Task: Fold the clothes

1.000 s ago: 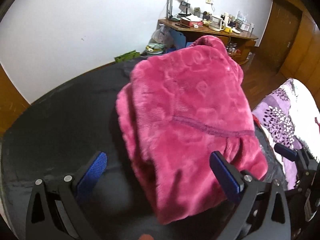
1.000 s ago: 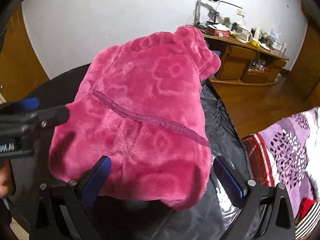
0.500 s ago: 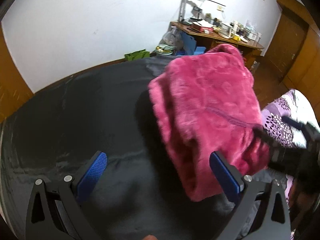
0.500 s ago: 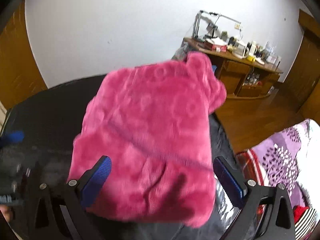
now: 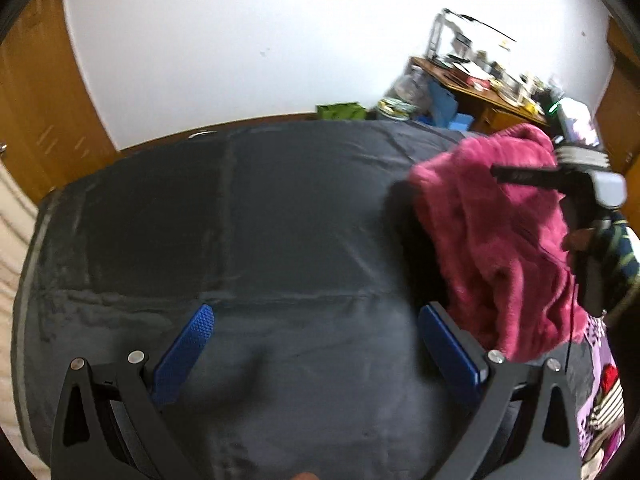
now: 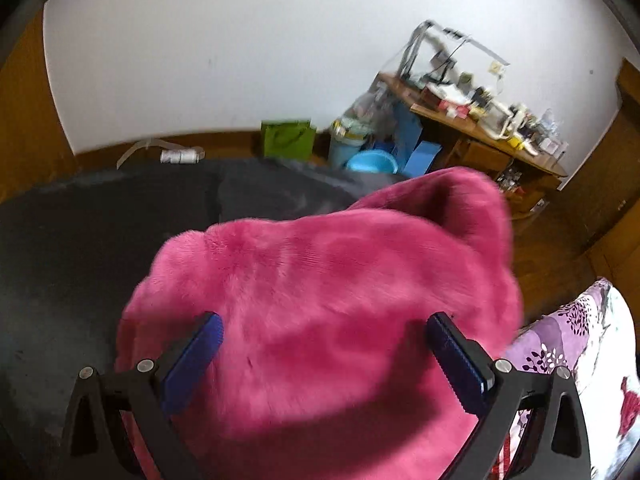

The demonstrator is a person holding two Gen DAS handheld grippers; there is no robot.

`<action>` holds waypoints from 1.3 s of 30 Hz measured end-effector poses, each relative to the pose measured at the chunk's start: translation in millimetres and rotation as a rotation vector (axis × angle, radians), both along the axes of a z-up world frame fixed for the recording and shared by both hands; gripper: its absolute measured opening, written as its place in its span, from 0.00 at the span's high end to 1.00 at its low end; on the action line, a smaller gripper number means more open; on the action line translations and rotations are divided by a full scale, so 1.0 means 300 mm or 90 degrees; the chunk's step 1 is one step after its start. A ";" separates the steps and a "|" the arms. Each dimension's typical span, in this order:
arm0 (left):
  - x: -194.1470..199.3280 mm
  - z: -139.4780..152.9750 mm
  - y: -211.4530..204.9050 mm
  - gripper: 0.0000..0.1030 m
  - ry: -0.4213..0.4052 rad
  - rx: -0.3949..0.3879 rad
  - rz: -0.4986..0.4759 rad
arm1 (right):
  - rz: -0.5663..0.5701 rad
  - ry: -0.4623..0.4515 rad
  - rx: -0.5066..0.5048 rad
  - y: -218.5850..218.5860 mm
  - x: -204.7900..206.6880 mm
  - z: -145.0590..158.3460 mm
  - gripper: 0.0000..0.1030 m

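item: pink fleece garment [image 5: 504, 240], folded bundle. change: one second ago it lay centred before the left tongs [image 5: 316, 354]; now at the right edge of the dark-covered desk [image 5: 200, 220], beside the patterned bed [image 6: 560, 344]. reads as a finished fold being set aside. right tongs [image 6: 324, 354] apart, straddling it; left tongs apart, empty.

The garment [image 5: 500, 232] lies at the right edge of the table [image 5: 240, 220]. A desk [image 6: 480, 128] stands behind, a bed [image 6: 580, 332] to the right.
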State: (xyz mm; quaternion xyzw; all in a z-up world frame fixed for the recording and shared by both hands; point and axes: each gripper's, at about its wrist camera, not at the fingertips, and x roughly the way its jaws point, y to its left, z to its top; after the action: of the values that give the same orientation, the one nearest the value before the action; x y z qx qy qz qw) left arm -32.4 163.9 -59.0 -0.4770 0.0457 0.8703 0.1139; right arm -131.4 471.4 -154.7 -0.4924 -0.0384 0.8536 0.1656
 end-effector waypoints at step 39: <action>0.072 0.066 0.025 0.00 0.000 0.014 -0.041 | 0.057 0.121 0.077 -0.191 0.415 0.020 0.00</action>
State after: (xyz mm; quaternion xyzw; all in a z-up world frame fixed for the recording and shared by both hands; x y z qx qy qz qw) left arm -10.9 171.3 -39.3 -0.4740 0.0513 0.8666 0.1475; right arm -6.9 413.9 -148.6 -0.3960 -0.0960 0.8992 0.1595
